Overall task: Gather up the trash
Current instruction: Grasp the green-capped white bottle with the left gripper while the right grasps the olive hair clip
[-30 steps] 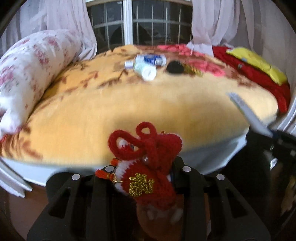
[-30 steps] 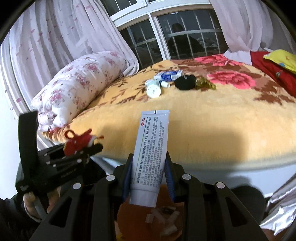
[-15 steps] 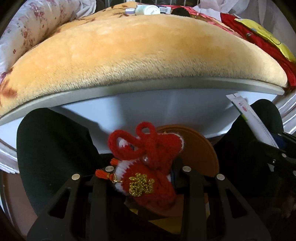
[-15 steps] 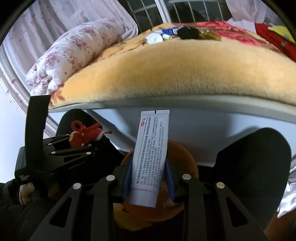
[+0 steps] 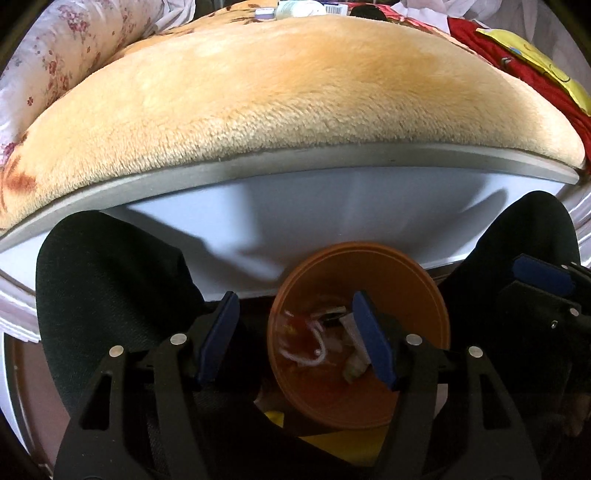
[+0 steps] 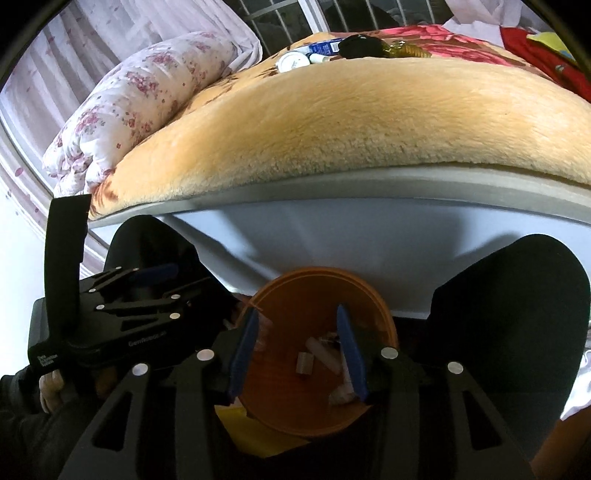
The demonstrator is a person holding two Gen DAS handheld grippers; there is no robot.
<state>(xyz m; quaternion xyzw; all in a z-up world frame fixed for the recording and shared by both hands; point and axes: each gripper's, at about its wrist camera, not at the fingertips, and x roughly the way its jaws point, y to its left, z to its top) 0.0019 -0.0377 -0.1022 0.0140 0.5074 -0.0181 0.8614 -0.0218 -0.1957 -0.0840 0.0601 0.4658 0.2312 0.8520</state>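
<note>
The orange bin (image 5: 436,295) sits on the floor just below the bed's edge, between your two dark-clad knees, with your trash inside it: a red knitted piece with white cord (image 5: 303,343) lies toward the left of the bin's floor, and pale scraps and a small grey block (image 6: 304,363) lie beside it. What the scraps are cannot be told.

Your left gripper (image 5: 295,339) hangs over the bin's left rim with its blue-padded jaws spread wide and nothing between them. Your right gripper (image 6: 299,354) is above the bin's middle, jaws likewise parted and empty.

Above the bin runs the white side panel of the bed (image 6: 332,243), topped by a grey edge and a thick golden plush blanket (image 5: 295,92). Far back on the blanket lie a white jar (image 6: 293,61), a blue-and-white packet (image 6: 325,46) and a black object (image 6: 360,46), close together. A rolled floral quilt (image 6: 140,99) lies along the left side, red and yellow cloth (image 5: 517,62) on the right. Behind are sheer curtains (image 6: 74,66) and a barred window (image 6: 280,18).
</note>
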